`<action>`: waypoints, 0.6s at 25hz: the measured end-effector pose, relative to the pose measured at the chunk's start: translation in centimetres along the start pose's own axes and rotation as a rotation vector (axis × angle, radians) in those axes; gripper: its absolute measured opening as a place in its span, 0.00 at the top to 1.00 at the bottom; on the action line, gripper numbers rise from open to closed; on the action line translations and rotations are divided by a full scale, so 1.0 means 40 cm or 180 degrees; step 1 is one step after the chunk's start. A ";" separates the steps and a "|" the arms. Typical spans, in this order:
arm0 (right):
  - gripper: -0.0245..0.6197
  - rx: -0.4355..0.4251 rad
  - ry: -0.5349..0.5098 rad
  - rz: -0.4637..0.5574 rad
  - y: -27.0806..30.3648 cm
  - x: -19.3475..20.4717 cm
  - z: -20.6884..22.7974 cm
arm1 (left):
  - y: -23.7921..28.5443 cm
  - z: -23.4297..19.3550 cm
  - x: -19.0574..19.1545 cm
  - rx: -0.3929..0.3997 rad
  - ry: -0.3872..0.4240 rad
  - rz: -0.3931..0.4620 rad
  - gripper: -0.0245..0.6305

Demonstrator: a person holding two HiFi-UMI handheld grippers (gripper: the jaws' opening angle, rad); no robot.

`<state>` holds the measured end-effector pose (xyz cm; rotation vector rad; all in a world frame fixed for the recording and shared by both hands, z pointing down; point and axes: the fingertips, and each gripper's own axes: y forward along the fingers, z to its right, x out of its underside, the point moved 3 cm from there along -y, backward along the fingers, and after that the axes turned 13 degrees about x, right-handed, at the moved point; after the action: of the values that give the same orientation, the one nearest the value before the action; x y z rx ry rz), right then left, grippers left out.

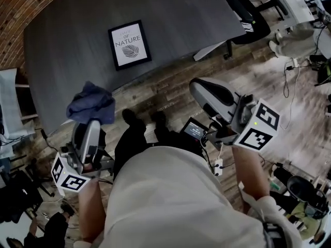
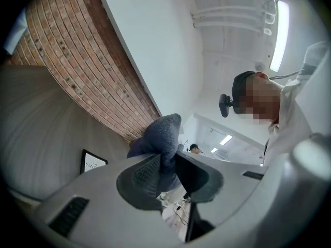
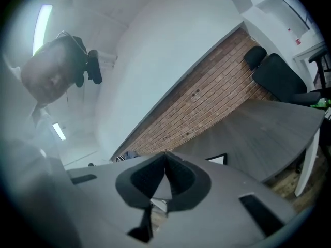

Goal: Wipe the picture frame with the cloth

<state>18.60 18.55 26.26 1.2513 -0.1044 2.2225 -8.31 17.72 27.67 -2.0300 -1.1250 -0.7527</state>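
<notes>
Lower left, my left gripper (image 1: pixel 92 123) clamps the blue cloth (image 1: pixel 91 105); my right gripper (image 1: pixel 196 88) is pinched closed, empty. The picture frame (image 1: pixel 129 44) lies upper centre on the table (image 1: pixel 62 61); I should lay the cloth flat across it.

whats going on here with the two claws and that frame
A person stands at a dark table holding a claw in each hand. The left claw is clamped on a blue cloth. The right claw is shut and empty. The picture frame lies flat on the table, with neither claw near it.
</notes>
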 end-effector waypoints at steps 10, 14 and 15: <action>0.94 0.0170 -0.0112 0.0134 -0.054 -0.017 -0.038 | 0.045 0.033 -0.030 0.0347 0.0065 -0.0130 0.82; 0.94 0.0202 -0.0161 0.0191 -0.050 -0.016 -0.037 | 0.045 0.026 -0.027 0.0382 0.0078 -0.0190 0.82; 0.94 0.0221 -0.0163 0.0204 -0.049 -0.013 -0.034 | 0.041 0.021 -0.024 0.0373 0.0057 -0.0190 0.82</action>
<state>18.78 20.39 24.67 1.3604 -0.0888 2.2665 -7.18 17.30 25.98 -1.8963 -1.1959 -0.7163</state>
